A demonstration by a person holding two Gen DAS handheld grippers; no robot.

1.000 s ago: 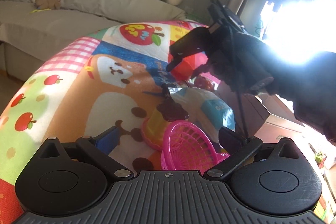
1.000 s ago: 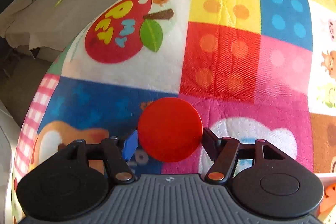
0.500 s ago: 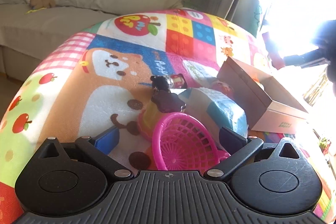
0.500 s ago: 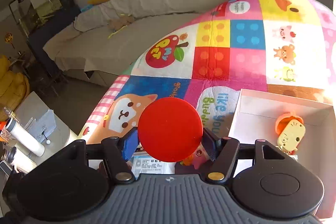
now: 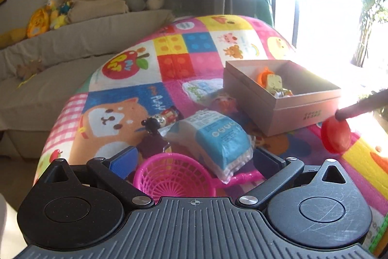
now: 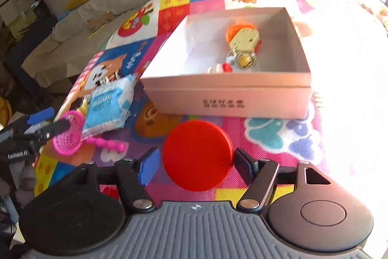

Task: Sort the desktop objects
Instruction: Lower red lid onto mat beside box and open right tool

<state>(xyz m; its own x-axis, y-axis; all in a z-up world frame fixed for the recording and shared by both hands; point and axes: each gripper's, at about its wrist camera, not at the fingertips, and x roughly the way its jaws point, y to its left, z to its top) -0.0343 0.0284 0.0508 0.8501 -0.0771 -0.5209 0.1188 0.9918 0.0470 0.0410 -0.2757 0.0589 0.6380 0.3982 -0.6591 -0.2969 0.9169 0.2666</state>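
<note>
Several toys boxed, more left on the mat

Two or three small toys already lie in the cardboard box (image 6: 225,89). A tissue pack (image 6: 109,106), a pink toy basket (image 5: 174,179) and figurines remain outside. The right gripper (image 6: 196,159) is opening; its pads look just clear of the red disc (image 6: 197,158) between them, short of the box. The left gripper (image 5: 191,162) stands open around the basket.

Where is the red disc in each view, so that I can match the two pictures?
Left wrist: the red disc is at the right edge, right of the box.
Right wrist: the red disc is at bottom centre, between the opening right gripper fingers, below the box.
Shared landmark: the box.
</note>
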